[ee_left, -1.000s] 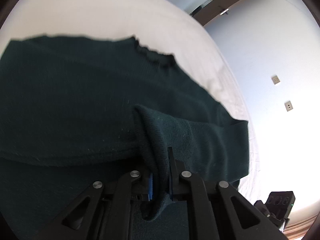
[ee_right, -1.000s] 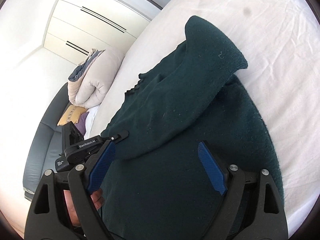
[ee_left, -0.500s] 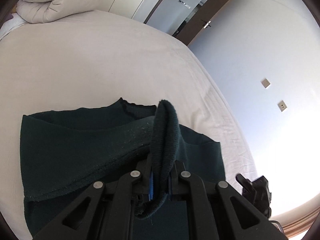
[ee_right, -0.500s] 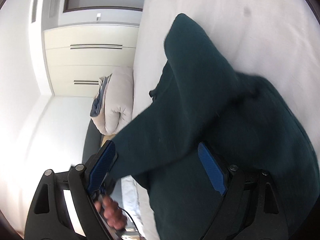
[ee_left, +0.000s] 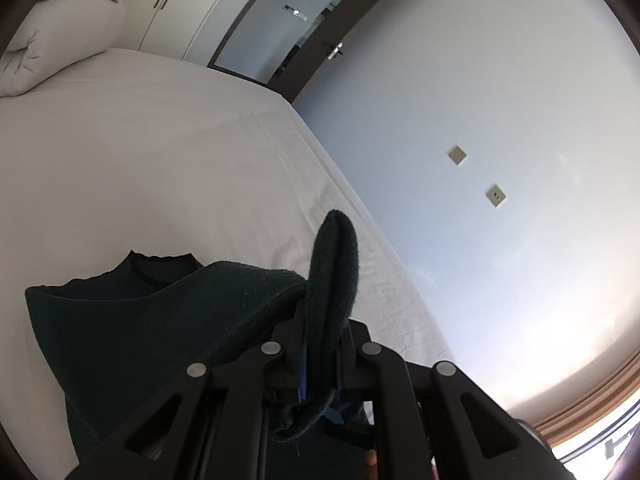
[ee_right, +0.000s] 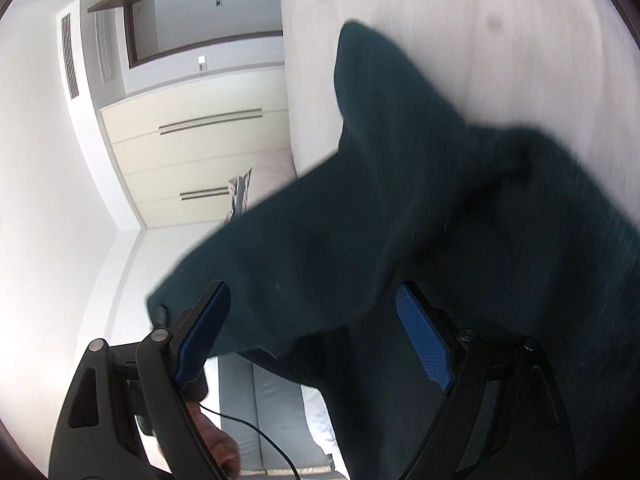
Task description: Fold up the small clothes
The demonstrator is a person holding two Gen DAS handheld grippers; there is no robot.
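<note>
The left gripper (ee_left: 320,344) pinches a sleeve cuff (ee_left: 334,264) of the dark sweater (ee_left: 140,332) on the bed (ee_left: 160,160); the right gripper (ee_right: 312,336) gapes empty (view blurred). Carry the cuff across, lay flat.

White bed (ee_left: 168,168): dark green sweater (ee_left: 132,332), rolled duvet (ee_left: 52,48).

We see one dark green knit sweater (ee_left: 152,332) lying on the white bed (ee_left: 160,160), neckline facing the far edge. Its sleeve (ee_left: 334,268) is lifted off the body, cuff sticking upright; blurred in right-wrist view.
</note>
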